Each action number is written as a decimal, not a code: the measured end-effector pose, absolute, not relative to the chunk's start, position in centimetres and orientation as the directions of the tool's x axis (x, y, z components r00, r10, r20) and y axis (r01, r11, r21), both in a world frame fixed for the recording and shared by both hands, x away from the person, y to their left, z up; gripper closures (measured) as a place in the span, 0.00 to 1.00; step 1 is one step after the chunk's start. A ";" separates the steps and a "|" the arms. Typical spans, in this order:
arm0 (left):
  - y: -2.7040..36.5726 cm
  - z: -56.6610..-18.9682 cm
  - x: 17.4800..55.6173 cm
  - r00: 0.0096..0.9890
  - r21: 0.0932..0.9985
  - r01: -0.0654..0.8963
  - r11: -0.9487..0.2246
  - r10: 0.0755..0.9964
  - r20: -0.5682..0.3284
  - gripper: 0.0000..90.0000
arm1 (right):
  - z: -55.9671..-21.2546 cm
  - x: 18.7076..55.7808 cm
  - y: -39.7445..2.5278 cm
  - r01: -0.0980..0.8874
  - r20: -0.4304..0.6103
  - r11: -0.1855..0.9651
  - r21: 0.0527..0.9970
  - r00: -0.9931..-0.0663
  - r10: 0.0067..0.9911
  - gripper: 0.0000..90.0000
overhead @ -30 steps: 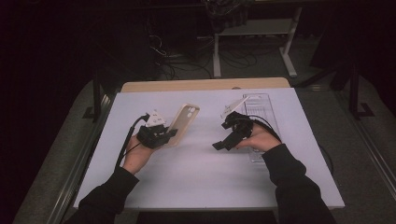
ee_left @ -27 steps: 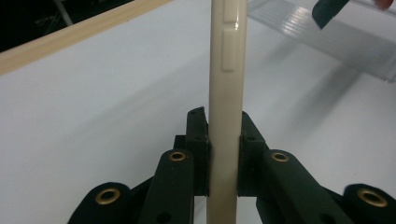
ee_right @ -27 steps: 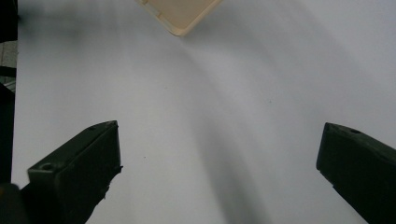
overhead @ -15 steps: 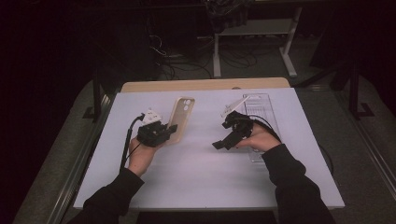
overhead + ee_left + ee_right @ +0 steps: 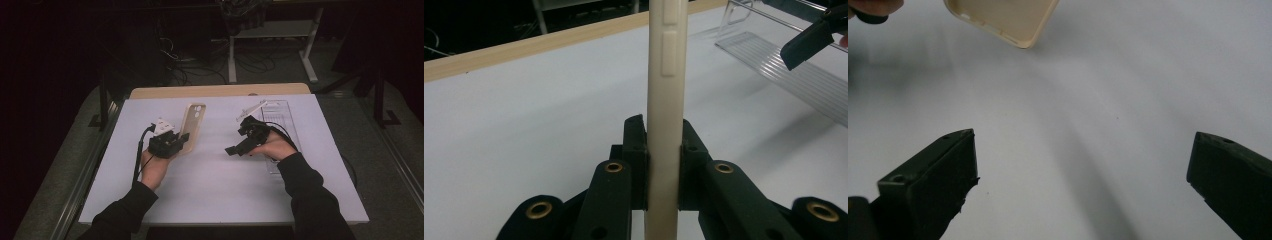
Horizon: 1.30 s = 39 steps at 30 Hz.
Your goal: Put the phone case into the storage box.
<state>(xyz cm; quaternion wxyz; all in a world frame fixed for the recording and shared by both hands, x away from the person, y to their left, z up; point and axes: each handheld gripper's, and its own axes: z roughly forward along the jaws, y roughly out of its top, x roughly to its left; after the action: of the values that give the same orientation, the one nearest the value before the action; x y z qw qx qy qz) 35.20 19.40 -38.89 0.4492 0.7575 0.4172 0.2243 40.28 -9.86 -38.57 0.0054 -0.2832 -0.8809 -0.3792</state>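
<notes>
- Left claw [image 5: 182,141] is clamped on the near end of a cream phone case [image 5: 192,125]; in the left gripper view both jaws press flat against the case's [image 5: 666,100] two faces, side buttons facing the camera.
- Case sits left of the table's [image 5: 215,200] middle, closer to the far edge than the near one. Can't tell whether it is lifted or resting on the table.
- Long axis of the case runs from the left claw away toward the far edge, leaning slightly right; camera cutout at the far end.
- Right claw [image 5: 234,148] is spread wide with nothing between the jaws, right of the table's middle, near the clear plastic tray [image 5: 282,112] by the right edge.
- Key relation: the case lies to the right claw's left, apart from it with bare table between; the right gripper view shows a corner of the case [image 5: 1005,20], hollow side showing, up ahead of its jaws.
- Judgement: the left hand already owns the case; the right claw would have to travel left to take the free far end.
</notes>
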 end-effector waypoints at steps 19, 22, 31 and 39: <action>18.0 -38.7 35.0 0.528 0.877 0.425 -0.225 0.849 -0.038 0.88 | -38.8 42.0 -8.8 0.573 0.348 0.383 0.724 -0.784 0.513 0.00; 17.5 -38.8 35.0 0.535 0.877 0.424 -0.227 0.844 -0.040 0.88 | -38.9 42.2 -8.7 0.578 0.368 0.351 0.736 -0.778 0.510 0.00; 15.9 -39.2 34.9 0.555 0.874 0.414 -0.254 0.832 -0.020 0.88 | -39.0 42.5 -8.6 0.576 0.377 0.306 0.758 -0.770 0.514 0.00; 14.9 -39.4 34.8 0.564 0.870 0.411 -0.272 0.825 -0.009 0.88 | -38.6 42.4 -8.3 0.587 0.418 0.258 0.767 -0.763 0.493 0.00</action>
<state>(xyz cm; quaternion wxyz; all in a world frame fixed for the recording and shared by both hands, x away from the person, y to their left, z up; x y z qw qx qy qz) 34.83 14.93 -39.38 0.4474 0.7629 0.4050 0.2318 42.38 -8.35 -38.64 0.0469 -0.3410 -0.7919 -0.5045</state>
